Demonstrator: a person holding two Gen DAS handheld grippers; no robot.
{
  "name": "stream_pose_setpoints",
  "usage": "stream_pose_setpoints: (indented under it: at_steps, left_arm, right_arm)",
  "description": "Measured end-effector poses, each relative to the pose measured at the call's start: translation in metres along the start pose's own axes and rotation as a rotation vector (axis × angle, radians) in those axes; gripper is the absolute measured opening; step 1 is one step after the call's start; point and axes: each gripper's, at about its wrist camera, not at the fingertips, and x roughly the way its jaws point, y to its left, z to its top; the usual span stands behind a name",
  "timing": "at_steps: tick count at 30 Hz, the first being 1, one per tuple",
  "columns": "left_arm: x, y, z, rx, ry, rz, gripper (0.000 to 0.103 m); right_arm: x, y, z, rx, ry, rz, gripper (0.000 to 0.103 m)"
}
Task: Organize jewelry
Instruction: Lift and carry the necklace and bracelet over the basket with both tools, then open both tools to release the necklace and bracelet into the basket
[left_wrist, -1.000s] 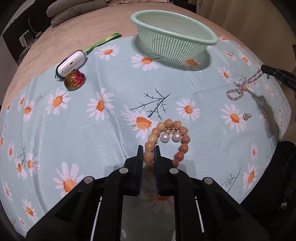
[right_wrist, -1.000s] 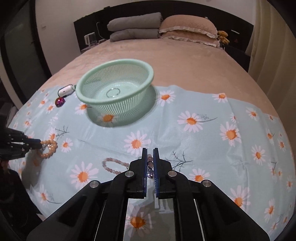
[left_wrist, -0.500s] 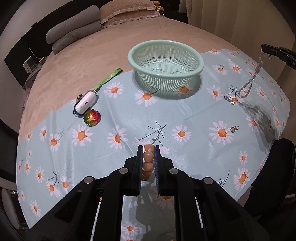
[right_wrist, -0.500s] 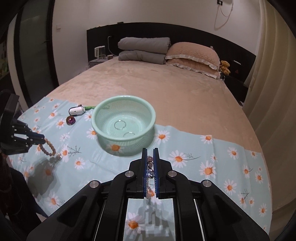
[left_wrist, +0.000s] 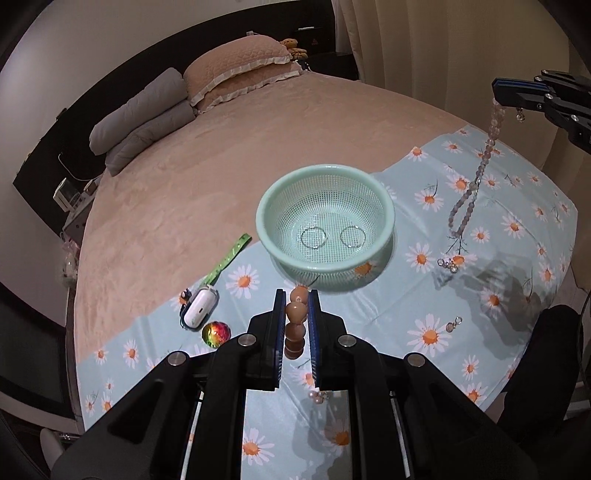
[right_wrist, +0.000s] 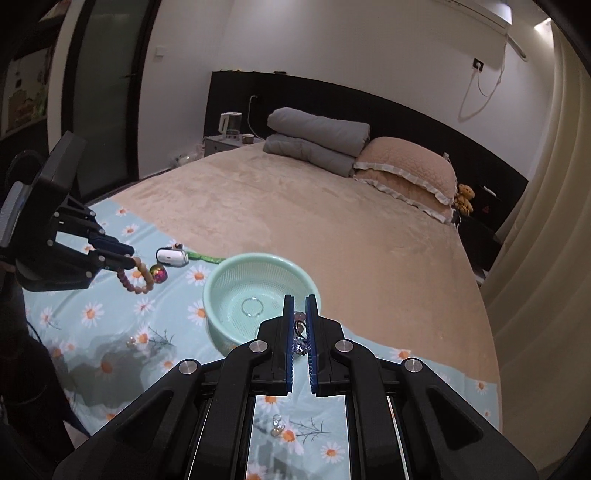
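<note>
Rings (left_wrist: 352, 236), two, are shown in the basket (left_wrist: 325, 177) only by the left view; left tongs (left_wrist: 297, 314) are clamped on the bead bracelet (left_wrist: 295, 325), right tongs (right_wrist: 300, 317) on the pale strand (left_wrist: 469, 199).

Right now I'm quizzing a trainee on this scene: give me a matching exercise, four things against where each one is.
Things:
1. brown beads
2. pale beads
3. hoops
4. white case

Places:
A. lying in the basket
B. hanging from the right tongs
C. on the cloth beside a shiny ball
D. clamped in the left tongs

Pairs: 1-D, 2-B, 3-A, 4-C
</note>
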Motion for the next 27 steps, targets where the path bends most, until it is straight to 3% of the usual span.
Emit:
stream_pose_setpoints:
  at_steps: [7, 13, 27]
  left_arm:
    - [0.027, 0.001, 0.045, 0.023, -0.022, -0.031, 0.012]
    - [0.077, 0.002, 0.069, 0.055, 0.000, -0.062, 0.012]
    - [0.202, 0.008, 0.063, 0.050, 0.131, -0.129, 0.013]
  right_arm:
    - [0.034, 0.003, 0.031, -0.037, -0.020, 0.028, 0.006]
    - [0.086, 0.004, 0.038, -0.048, -0.003, 0.077, 0.006]
    - [0.216, 0.003, 0.000, -0.006, 0.123, 0.151, 0.006]
